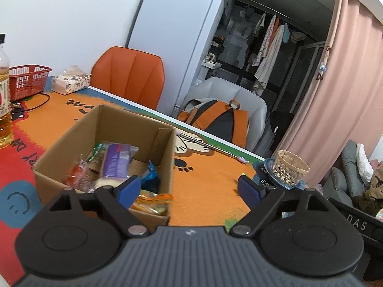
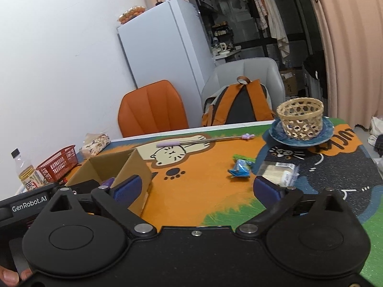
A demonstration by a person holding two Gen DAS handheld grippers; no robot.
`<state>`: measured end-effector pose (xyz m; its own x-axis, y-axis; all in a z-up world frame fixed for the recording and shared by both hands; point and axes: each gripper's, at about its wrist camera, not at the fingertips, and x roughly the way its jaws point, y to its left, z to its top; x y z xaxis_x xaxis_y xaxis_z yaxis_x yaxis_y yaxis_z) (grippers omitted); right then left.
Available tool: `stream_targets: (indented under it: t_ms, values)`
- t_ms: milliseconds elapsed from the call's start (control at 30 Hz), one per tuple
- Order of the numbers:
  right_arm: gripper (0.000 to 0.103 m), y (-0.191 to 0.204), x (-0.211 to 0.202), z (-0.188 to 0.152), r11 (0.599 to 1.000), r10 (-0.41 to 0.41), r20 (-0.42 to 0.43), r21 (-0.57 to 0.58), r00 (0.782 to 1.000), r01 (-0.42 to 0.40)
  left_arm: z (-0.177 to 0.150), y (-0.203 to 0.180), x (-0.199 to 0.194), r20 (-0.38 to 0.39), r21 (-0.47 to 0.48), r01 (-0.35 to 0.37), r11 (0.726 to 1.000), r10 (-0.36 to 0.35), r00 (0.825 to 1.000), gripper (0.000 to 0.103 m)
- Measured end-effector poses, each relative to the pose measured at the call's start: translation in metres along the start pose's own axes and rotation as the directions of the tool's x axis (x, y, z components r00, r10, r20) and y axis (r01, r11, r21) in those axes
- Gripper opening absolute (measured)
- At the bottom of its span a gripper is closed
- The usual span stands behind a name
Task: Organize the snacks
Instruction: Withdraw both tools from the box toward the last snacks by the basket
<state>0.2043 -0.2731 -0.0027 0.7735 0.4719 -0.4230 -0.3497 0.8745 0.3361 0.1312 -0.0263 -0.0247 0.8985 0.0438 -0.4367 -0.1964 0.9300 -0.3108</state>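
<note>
Both tools wide apart (nothing held) beside cardboard box (image 1: pixel 105 143)

Left gripper (image 1: pixel 189 187) angled gently downward, blue pads wide apart with nothing between them, right gripper (image 2: pixel 195 187) at the same downward tilt, jaws spread wide and empty, fingertips (image 2: pixel 9 276) of a hand at its lower left edge
</note>
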Motion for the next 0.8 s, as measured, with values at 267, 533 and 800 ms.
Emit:
stream_targets:
  t_ms: [267, 533, 800]
  values:
    - [0.102, -0.022, -0.001, -0.003, 0.999, -0.031, -0.007, 0.037, 0.999, 0.031, -0.007, -0.016, 0.007, -0.021, 0.023, 0.020, 1.000, -0.020, 1.000, 0.087]
    - [0.102, -0.044, -0.003, -0.006, 0.996, -0.056, -0.010, 0.064, 0.998, 0.056, -0.014, -0.036, 0.017, -0.050, 0.056, 0.047, 0.997, -0.044, 0.998, 0.087]
    - [0.102, -0.062, -0.001, -0.007, 0.994, -0.082, -0.007, 0.079, 0.997, 0.082, -0.020, -0.051, 0.029, -0.074, 0.084, 0.081, 0.993, -0.075, 0.994, 0.087]
